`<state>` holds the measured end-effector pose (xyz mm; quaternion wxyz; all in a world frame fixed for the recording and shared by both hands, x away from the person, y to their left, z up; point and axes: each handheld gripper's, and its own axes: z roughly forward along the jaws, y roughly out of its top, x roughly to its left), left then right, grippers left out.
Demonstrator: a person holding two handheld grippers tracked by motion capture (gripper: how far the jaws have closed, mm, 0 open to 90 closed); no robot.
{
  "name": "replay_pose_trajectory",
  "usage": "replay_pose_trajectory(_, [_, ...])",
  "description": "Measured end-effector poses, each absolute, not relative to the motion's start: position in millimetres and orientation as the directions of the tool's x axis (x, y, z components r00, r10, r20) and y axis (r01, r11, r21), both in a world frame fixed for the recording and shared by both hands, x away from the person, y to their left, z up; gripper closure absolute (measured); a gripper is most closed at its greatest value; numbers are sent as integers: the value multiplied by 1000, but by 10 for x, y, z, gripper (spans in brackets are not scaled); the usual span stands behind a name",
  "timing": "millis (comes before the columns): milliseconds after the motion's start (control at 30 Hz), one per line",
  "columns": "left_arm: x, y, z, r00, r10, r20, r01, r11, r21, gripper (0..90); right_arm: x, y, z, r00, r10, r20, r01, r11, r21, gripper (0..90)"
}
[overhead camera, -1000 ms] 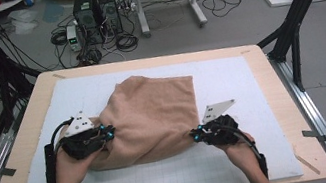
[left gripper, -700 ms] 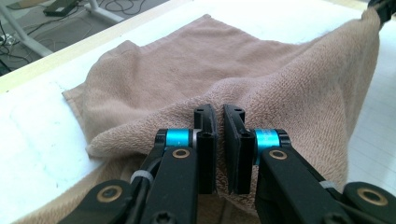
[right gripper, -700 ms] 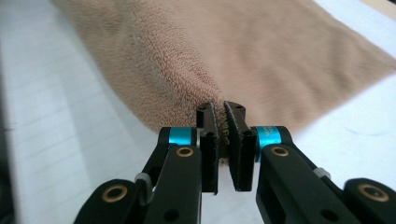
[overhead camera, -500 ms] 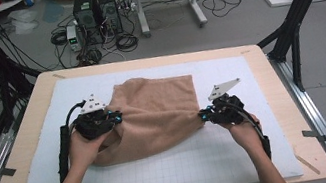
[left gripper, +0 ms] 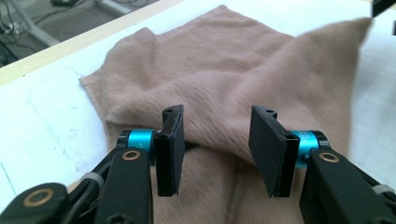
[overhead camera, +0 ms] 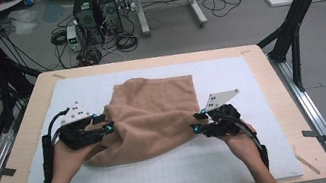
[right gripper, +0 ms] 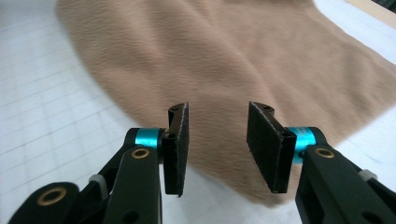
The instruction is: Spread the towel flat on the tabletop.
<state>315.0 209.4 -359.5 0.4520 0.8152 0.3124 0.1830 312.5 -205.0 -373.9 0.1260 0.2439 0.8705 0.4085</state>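
A tan towel [overhead camera: 152, 116] lies rumpled and partly folded on the white gridded mat [overhead camera: 251, 86] that covers the surface, roughly midway between its left and right edges and a little nearer the far edge than the near one.

The left tool [overhead camera: 106, 127] sits at the towel's left side, held in the person's left hand [overhead camera: 68, 156]. Its jaws have just been opening and now stand apart, released; in the left gripper view [left gripper: 215, 149] the cloth lies below and beyond the gap, with neither pad pressing on it.

The right tool [overhead camera: 197, 122] is at the towel's right corner nearest the near edge, held in the right hand [overhead camera: 238, 139]. Its jaws have likewise just been opening and stand released; in the right gripper view [right gripper: 217, 144] the towel's edge [right gripper: 243, 186] lies under the gap, ungripped.
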Motion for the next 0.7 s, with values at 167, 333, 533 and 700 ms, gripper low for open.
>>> replay_pose_trajectory(167, [2979,2120,-3768,774,634,6,342,-426,837,551,3048,-1858,-3922,-875,484,-13,312,585,749,542])
replay_pose_trajectory(333, [2891,2070,-4093,822,569,-7,357,-506,785,511,3118,-1696,-4230,-881,472,40,354,600,718,459])
replay_pose_trajectory(533, [2923,1935,-4307,855,518,0,363,-599,714,584,3184,-1539,-4378,-876,482,-6,350,644,681,554])
replay_pose_trajectory(700, [2993,1865,-4332,847,532,-13,385,-597,704,789,3226,-1542,-4367,-868,496,-33,347,654,672,766])
